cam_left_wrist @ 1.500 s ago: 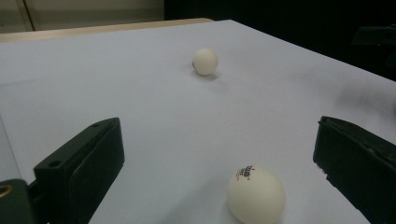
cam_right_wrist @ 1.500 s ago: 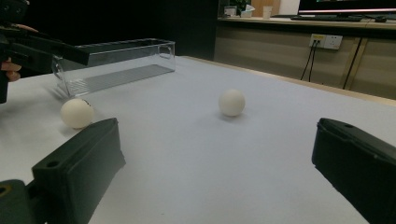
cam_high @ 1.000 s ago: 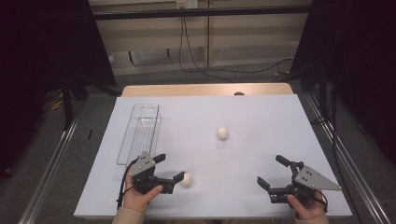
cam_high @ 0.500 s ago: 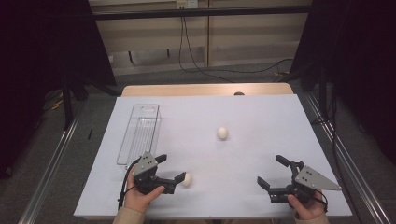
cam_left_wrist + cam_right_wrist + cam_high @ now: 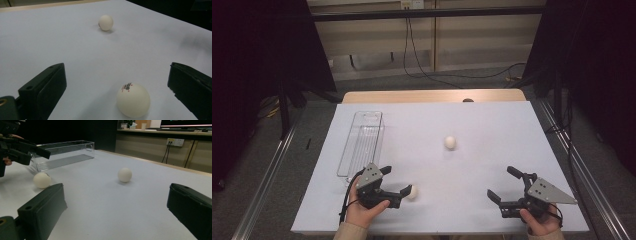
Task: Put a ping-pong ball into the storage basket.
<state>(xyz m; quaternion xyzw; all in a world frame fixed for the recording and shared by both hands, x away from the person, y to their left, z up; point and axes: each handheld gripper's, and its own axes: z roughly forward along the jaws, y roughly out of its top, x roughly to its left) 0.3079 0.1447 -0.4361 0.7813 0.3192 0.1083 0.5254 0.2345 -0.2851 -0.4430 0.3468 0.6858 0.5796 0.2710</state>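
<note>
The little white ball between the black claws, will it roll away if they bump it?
Probably. The near ball is round and sits loose on the smooth white table, so a nudge would likely roll it. It looks like a light table-tennis ball. The left gripper is open around it.

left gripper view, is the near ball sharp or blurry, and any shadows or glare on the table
Left gripper view: the near ball is fairly sharp, its red print visible but not legible; the far ball is softer, with a small shadow beside it. Right gripper view: the clear tray shows pale reflections on its walls. High view: the white table is evenly lit, the surroundings dark.
</note>
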